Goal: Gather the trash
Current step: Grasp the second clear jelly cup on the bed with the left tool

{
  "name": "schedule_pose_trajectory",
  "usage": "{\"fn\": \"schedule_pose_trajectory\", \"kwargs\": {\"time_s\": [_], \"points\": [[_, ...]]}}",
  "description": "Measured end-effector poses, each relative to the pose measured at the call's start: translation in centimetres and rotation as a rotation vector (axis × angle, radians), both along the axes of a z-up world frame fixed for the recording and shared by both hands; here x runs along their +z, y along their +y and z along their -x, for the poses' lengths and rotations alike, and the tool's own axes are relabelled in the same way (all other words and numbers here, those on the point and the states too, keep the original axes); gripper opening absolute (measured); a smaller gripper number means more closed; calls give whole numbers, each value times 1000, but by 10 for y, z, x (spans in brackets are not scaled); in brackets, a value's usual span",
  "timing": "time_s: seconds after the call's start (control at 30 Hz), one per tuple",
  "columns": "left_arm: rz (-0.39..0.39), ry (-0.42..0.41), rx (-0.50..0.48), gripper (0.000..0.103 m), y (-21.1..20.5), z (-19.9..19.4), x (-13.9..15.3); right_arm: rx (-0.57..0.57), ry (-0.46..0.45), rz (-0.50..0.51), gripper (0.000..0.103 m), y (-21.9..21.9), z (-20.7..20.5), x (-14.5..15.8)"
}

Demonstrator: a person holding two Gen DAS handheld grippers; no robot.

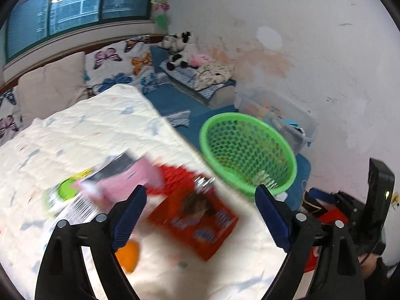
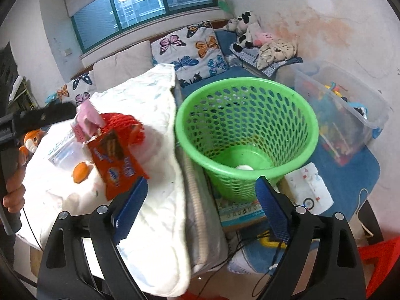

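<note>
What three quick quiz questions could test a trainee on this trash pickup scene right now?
1. True or false: the green perforated plastic basket is filled to the rim.
2. Which lies closest to the orange snack wrapper on the white quilt: A) red mesh net, B) clear plastic storage bin, C) butterfly-print pillow?
3. Fill in: both the left gripper and right gripper stand ____ with nothing between the pads.

Key: 1 false, only one small white item shows at the bottom; 2 A; 3 open.
</note>
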State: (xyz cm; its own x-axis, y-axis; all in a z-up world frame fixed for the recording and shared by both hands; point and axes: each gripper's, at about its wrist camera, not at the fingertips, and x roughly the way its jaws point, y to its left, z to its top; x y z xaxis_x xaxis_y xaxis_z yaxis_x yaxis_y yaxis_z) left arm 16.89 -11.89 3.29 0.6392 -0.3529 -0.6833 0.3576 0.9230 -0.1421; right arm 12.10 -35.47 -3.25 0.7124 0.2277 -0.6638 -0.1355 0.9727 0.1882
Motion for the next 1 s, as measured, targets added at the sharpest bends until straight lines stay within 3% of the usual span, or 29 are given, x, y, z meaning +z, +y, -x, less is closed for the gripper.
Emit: {"fn": "schedule_pose_trajectory", "kwargs": {"time_s": [0.33,0.63,1.0], "points": [[11,38,94,90,67,48,-24,50,-11,6,88,28,6,4],[-33,53,99,94,76,91,-53,84,-2,6,90,44,5,0],[-37,106,152,94,79,88,-85,106,14,13,92,53,3,-5]]}}
